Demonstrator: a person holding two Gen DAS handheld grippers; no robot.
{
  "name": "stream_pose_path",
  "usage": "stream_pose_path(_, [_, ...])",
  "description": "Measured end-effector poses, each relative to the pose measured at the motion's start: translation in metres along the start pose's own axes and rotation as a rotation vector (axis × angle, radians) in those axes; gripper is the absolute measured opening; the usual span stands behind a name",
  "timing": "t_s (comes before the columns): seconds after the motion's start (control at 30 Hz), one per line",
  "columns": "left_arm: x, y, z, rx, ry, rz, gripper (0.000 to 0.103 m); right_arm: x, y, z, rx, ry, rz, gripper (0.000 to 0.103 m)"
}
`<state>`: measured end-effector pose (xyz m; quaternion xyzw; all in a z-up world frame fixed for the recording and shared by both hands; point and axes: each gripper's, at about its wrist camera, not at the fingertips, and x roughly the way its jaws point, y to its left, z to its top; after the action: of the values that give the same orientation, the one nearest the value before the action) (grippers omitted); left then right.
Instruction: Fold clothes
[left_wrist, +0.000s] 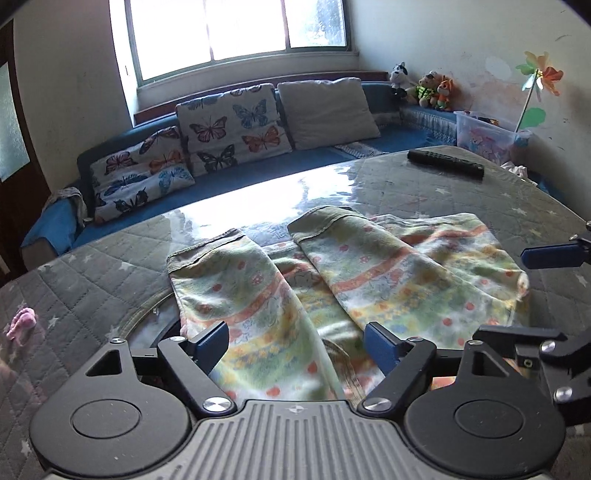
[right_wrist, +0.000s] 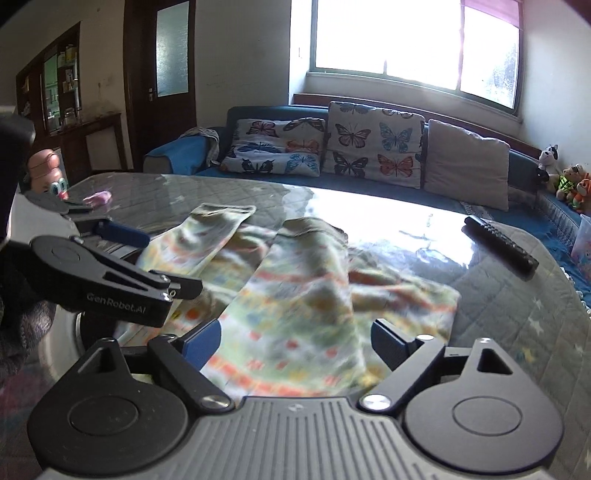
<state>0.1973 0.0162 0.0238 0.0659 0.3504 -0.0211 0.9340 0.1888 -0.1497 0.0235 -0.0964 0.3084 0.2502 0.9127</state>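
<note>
A pair of small patterned pants, green and yellow with orange stripes and red dots, lies on the glass-topped table with both legs pointing away. It also shows in the right wrist view. My left gripper is open, its fingers spread over the near waist end of the pants. My right gripper is open too, low over the right side of the pants. The left gripper also shows at the left of the right wrist view. One blue finger of the right gripper shows at the right of the left wrist view.
A black remote control lies at the far right of the table. A small pink thing sits at the table's left. A blue sofa with butterfly cushions stands behind. Stuffed toys and a plastic box are at the back right.
</note>
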Motion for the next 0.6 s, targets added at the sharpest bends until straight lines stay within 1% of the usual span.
stream_pose_path(0.07, [0.01,0.003,0.006,-0.008,0.004,0.0,0.08,0.016,-0.006,0.01,0.004,0.008,0.004,0.085])
stream_pose_path(0.17, [0.024,0.01,0.013,-0.018,0.011,0.006,0.08,0.038,-0.012,0.022,0.011,0.018,0.015,0.081])
stream_pose_path(0.27, [0.041,0.019,0.021,-0.044,0.029,0.01,0.075,0.066,-0.016,0.036,0.011,0.033,0.024,0.077])
stream_pose_path(0.33, [0.052,0.025,0.025,-0.065,0.048,0.001,0.071,0.085,-0.018,0.043,0.009,0.045,0.026,0.075])
stream_pose_path(0.4, [0.062,0.027,0.027,-0.064,0.065,0.002,0.068,0.102,-0.019,0.049,0.007,0.057,0.027,0.074])
stream_pose_path(0.43, [0.067,0.029,0.029,-0.064,0.074,0.003,0.062,0.11,-0.02,0.051,0.007,0.065,0.027,0.072])
stream_pose_path(0.47, [0.071,0.029,0.029,-0.063,0.084,0.004,0.058,0.117,-0.021,0.051,0.01,0.075,0.027,0.068])
stream_pose_path(0.53, [0.078,0.033,0.029,-0.071,0.1,-0.002,0.041,0.13,-0.023,0.052,0.014,0.094,0.026,0.065])
stream_pose_path(0.57, [0.081,0.035,0.028,-0.076,0.107,-0.005,0.037,0.136,-0.025,0.052,0.017,0.104,0.025,0.06])
stream_pose_path(0.6, [0.082,0.037,0.026,-0.077,0.112,-0.007,0.028,0.142,-0.026,0.052,0.019,0.114,0.025,0.057])
